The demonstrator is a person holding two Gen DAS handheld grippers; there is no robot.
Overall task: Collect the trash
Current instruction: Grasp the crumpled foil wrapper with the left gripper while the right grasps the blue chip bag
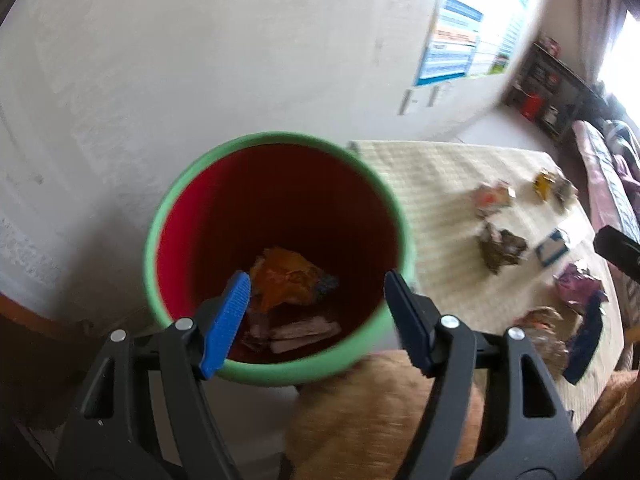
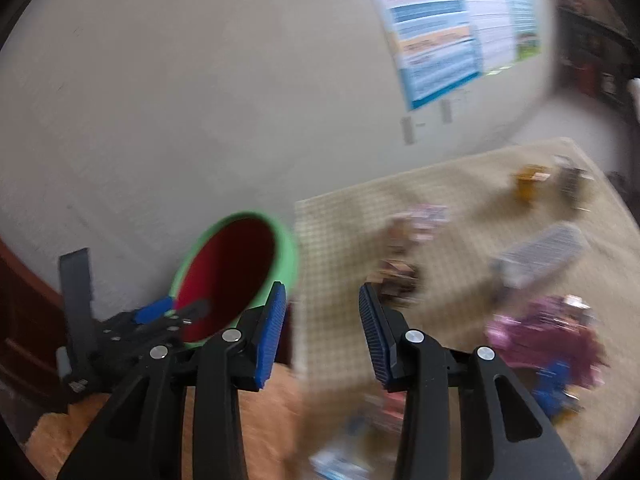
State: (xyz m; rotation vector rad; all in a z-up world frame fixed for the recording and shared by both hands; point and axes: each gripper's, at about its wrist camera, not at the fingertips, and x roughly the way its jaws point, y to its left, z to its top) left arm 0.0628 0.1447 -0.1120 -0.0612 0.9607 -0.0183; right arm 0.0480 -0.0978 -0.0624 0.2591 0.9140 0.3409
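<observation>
A bin with a green rim [image 1: 276,138] and red inside stands against the wall; an orange wrapper [image 1: 286,276] and other scraps lie at its bottom. My left gripper [image 1: 316,284] is open and empty right above the bin's mouth. Several crumpled wrappers lie on the checked mat [image 1: 432,184], among them a brown one [image 1: 500,248] and a purple one [image 1: 576,284]. In the right wrist view my right gripper [image 2: 322,300] is open and empty, above the mat's left edge beside the bin [image 2: 236,280]. The purple wrapper [image 2: 548,336] lies to its right.
A white wall with posters [image 1: 452,40] rises behind the bin. A dark shelf unit [image 1: 552,88] stands at the far right. A clear plastic packet [image 2: 540,256] and a yellow wrapper [image 2: 528,180] lie on the mat [image 2: 348,240]. Tan floor [image 1: 360,420] shows below.
</observation>
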